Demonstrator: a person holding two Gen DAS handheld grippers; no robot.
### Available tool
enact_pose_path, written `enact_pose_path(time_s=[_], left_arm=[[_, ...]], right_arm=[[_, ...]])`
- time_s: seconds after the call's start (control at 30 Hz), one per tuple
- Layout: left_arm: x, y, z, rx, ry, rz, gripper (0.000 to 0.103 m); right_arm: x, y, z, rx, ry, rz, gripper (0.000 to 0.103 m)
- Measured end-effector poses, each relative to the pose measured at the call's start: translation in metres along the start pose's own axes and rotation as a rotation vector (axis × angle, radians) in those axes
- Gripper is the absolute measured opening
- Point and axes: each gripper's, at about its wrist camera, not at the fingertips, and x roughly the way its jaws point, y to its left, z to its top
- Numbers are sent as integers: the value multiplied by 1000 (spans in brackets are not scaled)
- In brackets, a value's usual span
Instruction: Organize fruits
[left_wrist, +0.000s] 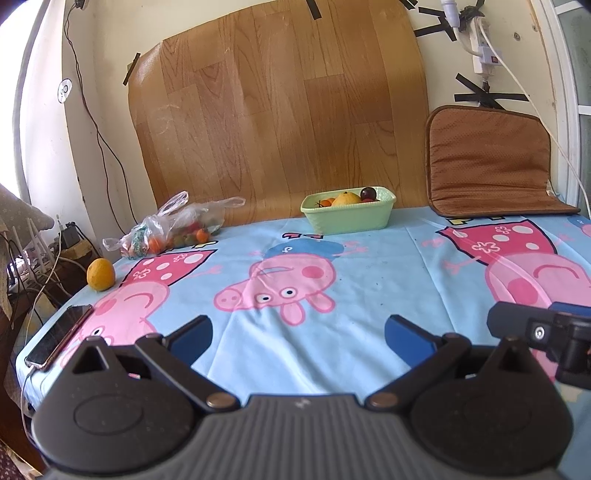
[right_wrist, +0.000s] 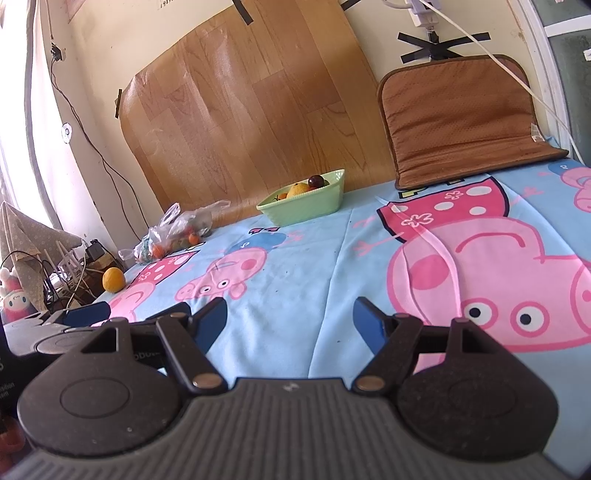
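A pale green bowl (left_wrist: 347, 214), smooth, glossy and oblong, is seen at 12 o'clock on the cartoon-printed tablecloth (left_wrist: 388, 266), its long axis running left to right along the wood-grain sheet (left_wrist: 280, 110). It is filled with a yellow fruit (left_wrist: 345, 198), a dark round fruit (left_wrist: 368, 192) and small orange ones. At 10 o'clock a crinkled clear plastic bag (left_wrist: 173, 227) is slumped, holding small orange and possibly green fruits. A dimpled orange (left_wrist: 100, 274) is set apart at 9 o'clock, near a phone (left_wrist: 59, 336). The left gripper (left_wrist: 297, 332) and right gripper (right_wrist: 290, 319) are both held spread wide, nothing between the blue pads.
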Motion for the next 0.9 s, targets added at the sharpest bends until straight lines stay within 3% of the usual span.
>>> enact_pose_path(time_s=[0.9], left_arm=[[3, 3, -7, -27, 49, -17, 103]], right_arm=[[3, 5, -4, 4, 18, -18, 77]])
